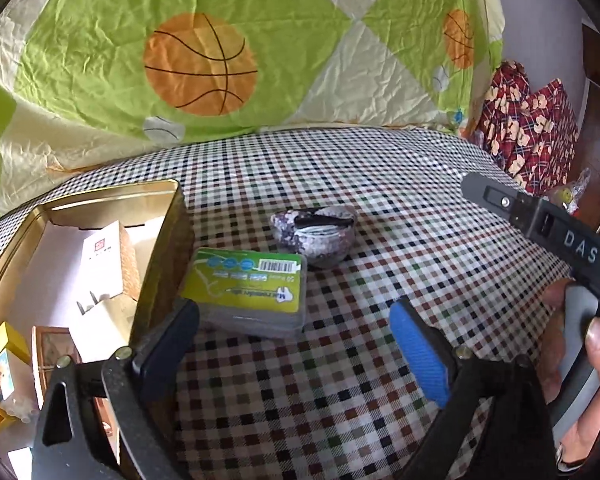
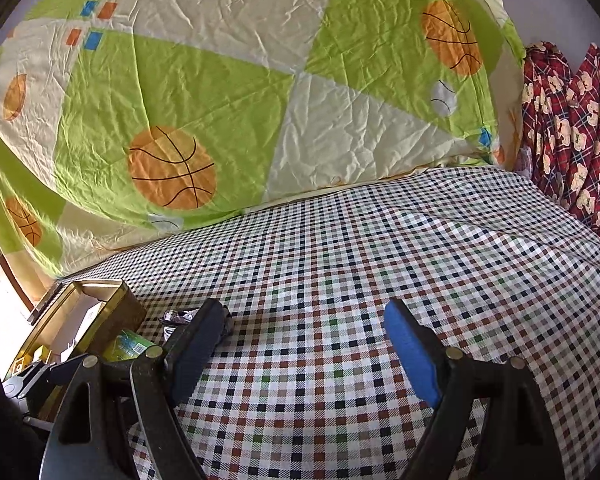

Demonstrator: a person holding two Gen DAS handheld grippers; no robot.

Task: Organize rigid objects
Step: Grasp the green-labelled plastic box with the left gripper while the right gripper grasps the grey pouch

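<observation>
A clear plastic box with a green label [image 1: 248,288] lies flat on the checked cloth, just right of an open gold tin [image 1: 162,240]. Behind the box sits a purple speckled pouch-like object [image 1: 314,236]. My left gripper [image 1: 292,312] stands open just short of the box. Its left finger overlaps the box's near corner and its blue pad is well clear on the right. My right gripper [image 2: 304,312] is open over bare cloth with nothing between its fingers. In the right wrist view the tin [image 2: 112,308], green box [image 2: 130,346] and purple object [image 2: 176,316] are at the far left.
The tin holds a white carton [image 1: 104,264] and other small boxes. A hand [image 1: 596,360] grips the other tool's grey handle at the right edge. A green quilt with basketballs [image 1: 200,64] rises behind the checked cloth [image 1: 380,208]. Red patterned fabric [image 1: 532,132] lies far right.
</observation>
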